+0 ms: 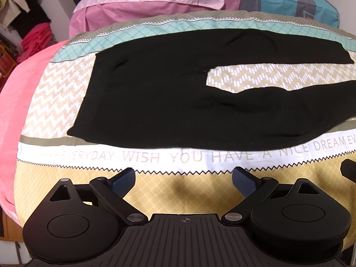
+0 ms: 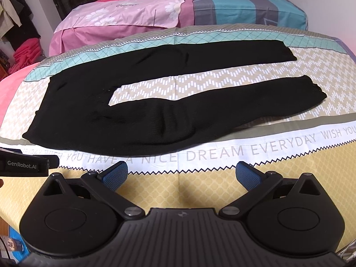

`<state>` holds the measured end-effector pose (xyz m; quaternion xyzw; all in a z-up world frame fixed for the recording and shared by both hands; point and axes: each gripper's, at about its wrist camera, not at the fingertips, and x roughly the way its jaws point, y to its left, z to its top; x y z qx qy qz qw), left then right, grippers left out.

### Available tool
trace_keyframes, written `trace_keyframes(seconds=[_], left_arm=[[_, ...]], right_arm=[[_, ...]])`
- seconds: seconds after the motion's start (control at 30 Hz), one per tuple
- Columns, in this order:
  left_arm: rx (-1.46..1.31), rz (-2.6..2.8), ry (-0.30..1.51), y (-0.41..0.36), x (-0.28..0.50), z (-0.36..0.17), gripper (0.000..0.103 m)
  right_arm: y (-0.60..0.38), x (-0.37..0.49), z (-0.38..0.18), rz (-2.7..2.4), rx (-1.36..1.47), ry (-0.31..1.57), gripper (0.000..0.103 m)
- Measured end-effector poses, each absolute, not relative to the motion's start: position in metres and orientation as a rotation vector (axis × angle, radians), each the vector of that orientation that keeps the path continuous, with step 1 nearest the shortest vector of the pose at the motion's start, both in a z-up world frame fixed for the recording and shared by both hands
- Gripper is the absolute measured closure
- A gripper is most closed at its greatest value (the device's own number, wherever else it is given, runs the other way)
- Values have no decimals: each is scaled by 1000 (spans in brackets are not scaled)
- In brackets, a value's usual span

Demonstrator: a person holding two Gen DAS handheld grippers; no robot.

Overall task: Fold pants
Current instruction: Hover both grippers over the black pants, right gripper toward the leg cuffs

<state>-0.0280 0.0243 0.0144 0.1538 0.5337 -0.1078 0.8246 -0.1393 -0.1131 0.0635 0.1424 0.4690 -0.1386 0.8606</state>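
Note:
Black pants (image 1: 155, 93) lie flat and spread out on a patterned bedspread (image 1: 178, 191), waistband to the left, both legs running right with a gap between them. They also show in the right wrist view (image 2: 155, 120), where both cuffs are visible at the right. My left gripper (image 1: 183, 178) is open and empty, hovering over the yellow part of the bedspread just short of the pants' near edge. My right gripper (image 2: 182, 173) is open and empty, also short of the near leg. The left gripper's body shows at the left of the right wrist view (image 2: 24, 164).
A pink blanket (image 1: 20, 102) lies along the bed's left side. A pink and teal covered bed or bedding pile (image 2: 178, 11) stands behind. Red folded clothes (image 1: 33, 42) and hanging garments sit at the far left. The bedspread (image 2: 200, 191) shows printed text.

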Motion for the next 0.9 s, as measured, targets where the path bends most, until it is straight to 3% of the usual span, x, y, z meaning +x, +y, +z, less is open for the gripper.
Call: trace_keyframes(seconds=[0.9], left_arm=[[316, -207, 1128, 45, -14, 17, 0]], right_arm=[[-90, -112, 59, -260, 236, 1014, 0]])
